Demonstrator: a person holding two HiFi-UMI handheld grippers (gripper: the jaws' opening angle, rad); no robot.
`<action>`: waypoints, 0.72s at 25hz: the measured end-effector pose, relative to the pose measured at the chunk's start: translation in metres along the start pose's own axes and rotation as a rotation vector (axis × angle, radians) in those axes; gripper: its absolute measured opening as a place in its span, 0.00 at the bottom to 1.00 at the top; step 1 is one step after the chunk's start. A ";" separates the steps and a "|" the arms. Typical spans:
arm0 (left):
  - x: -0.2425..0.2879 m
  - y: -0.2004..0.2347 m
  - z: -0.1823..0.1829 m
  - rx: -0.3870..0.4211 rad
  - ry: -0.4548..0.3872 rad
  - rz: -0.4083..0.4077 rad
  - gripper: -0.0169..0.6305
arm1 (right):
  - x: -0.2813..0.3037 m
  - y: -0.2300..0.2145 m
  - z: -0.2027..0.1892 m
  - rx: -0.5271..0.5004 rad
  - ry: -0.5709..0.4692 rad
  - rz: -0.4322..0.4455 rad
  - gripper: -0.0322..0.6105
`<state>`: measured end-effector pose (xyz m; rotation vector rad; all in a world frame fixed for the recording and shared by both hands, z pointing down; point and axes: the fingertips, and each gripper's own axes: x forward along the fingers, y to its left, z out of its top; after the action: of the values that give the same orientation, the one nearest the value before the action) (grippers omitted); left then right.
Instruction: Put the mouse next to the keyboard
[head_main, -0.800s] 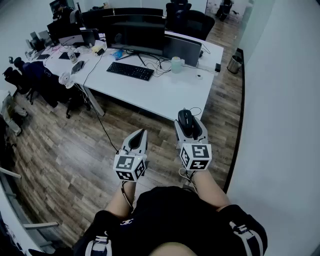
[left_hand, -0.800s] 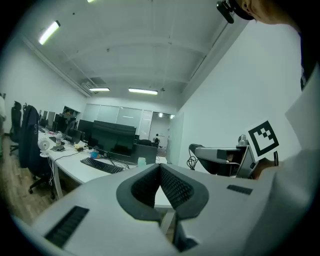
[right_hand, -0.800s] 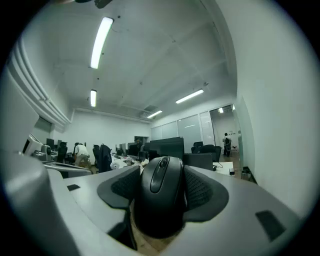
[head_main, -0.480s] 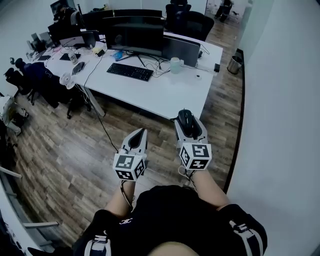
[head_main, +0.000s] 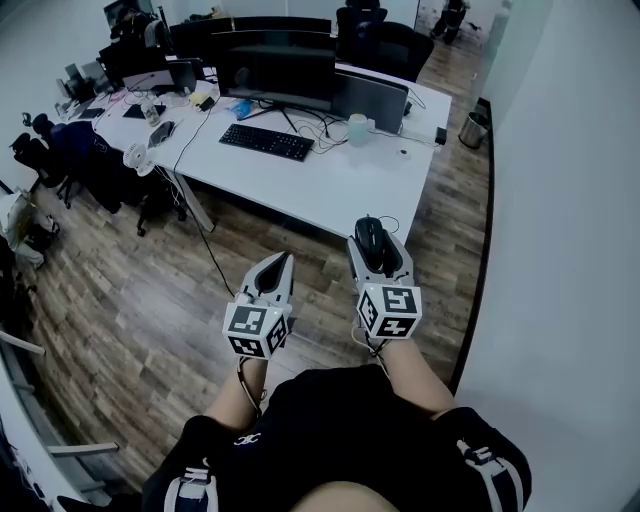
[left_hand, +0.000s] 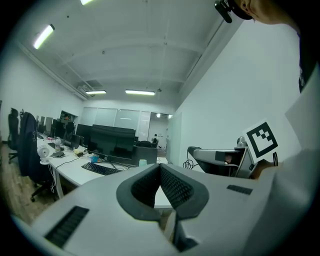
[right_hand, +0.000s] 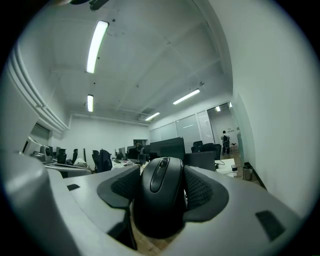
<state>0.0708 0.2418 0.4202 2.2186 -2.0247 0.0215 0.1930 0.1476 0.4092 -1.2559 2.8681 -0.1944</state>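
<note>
The right gripper (head_main: 376, 245) grasps the mouse (right_hand: 160, 200); the left gripper (left_hand: 160, 172) is clenched, empty. Keep the grasp firm, reach the counter (head_main: 350, 185), and lower the mouse just beside the keyboard (head_main: 264, 141).

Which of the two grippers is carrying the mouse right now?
The right gripper: its jaws clamp the black mouse between them. The left gripper is shut with nothing between its jaws.
</note>
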 end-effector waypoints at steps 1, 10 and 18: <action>-0.001 0.003 -0.001 0.000 0.000 -0.002 0.05 | 0.001 0.002 -0.002 0.004 -0.001 -0.002 0.50; 0.019 0.037 -0.010 -0.012 0.026 -0.005 0.05 | 0.042 0.007 -0.012 0.020 0.021 -0.001 0.50; 0.096 0.092 -0.016 -0.002 0.052 0.006 0.05 | 0.136 -0.016 -0.016 0.024 0.007 0.004 0.50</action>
<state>-0.0096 0.1406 0.4540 2.1879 -2.0038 0.0770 0.1114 0.0391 0.4329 -1.2478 2.8652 -0.2336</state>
